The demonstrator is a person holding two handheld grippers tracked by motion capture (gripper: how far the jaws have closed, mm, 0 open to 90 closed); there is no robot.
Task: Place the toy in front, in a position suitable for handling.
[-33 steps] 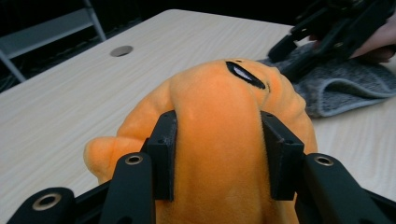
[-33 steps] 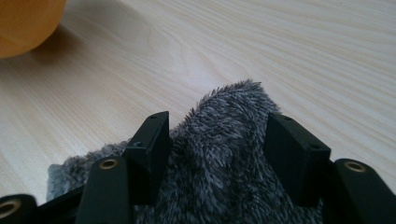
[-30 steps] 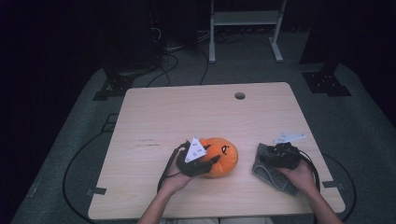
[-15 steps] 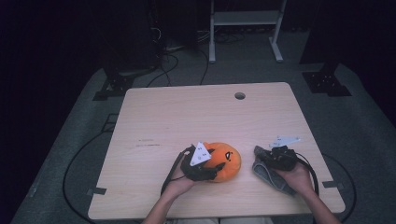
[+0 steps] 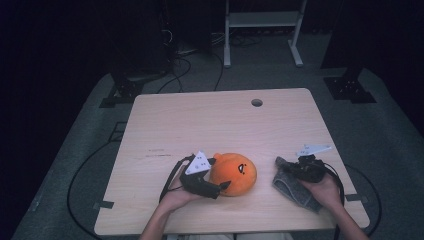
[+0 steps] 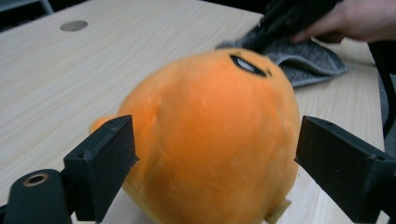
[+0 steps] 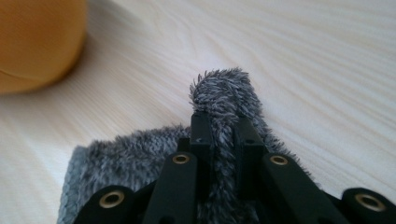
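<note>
Jaws of the left gripper (image 6: 210,163) have just been opening, pads clear of the orange plush toy (image 5: 232,173) on the bench (image 5: 210,120); the right gripper (image 7: 219,126) has pinched the grey cloth (image 7: 224,93) beside it. Lifting remains, I'd judge.

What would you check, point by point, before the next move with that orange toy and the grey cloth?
1. Right gripper pinching the grey cloth: ok, a fold is clamped between its jaws, which have just been closing.
2. Left gripper free of the orange toy: ok, its jaws have just been opening; pads stand beside the toy.
3. Toy resting on the table: ok.
4. Toy and cloth apart: ok, bare wood between them.
5. Whether the grip will hold when lifted: cannot tell.
</note>
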